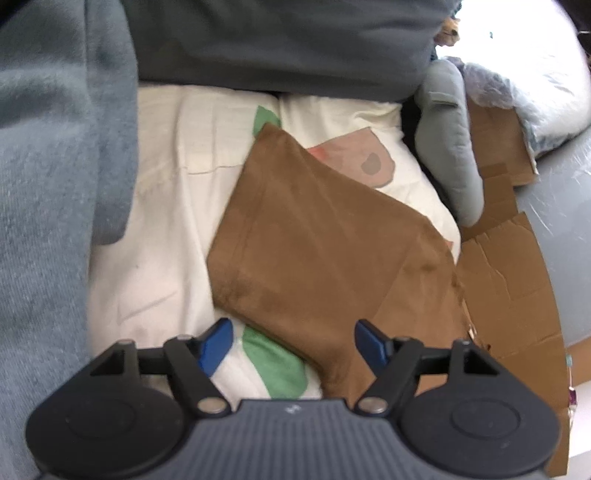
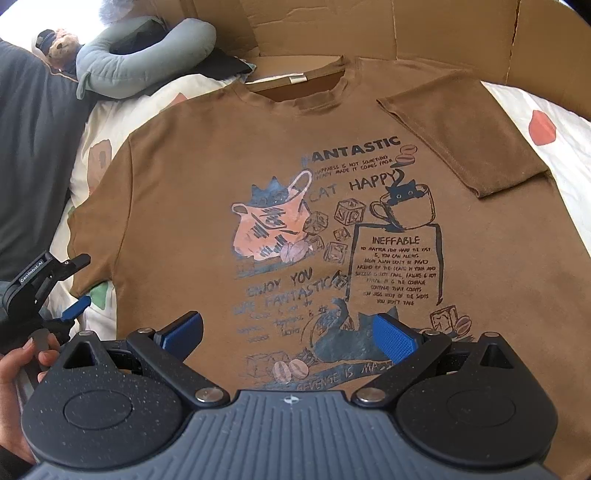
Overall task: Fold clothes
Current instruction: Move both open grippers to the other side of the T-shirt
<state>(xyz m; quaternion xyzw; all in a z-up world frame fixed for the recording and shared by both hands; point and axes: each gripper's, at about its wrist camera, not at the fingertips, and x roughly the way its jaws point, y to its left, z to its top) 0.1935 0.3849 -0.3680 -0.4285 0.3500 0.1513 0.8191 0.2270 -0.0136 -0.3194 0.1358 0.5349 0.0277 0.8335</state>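
Observation:
A brown T-shirt [image 2: 229,192] with a cat print lies front up and spread flat on the bed. Its right-hand sleeve [image 2: 461,140] is folded inward over the chest. My right gripper [image 2: 290,334] hovers open above the lower part of the print, with nothing pinched. In the left wrist view the other sleeve [image 1: 314,229] lies flat on the sheet. My left gripper [image 1: 294,343] is open just short of its near edge, blue pads apart and empty. It also shows at the shirt's left side as the left gripper [image 2: 74,288], held by a hand [image 2: 18,365].
Cream bedsheet [image 1: 162,229] with green and pink patches lies under the shirt. A grey blanket [image 1: 48,184] is at left, a dark pillow [image 1: 280,44] beyond. A grey neck pillow [image 2: 147,48] and a soft toy [image 2: 55,46] sit at the head, with flattened cardboard [image 2: 406,29] alongside.

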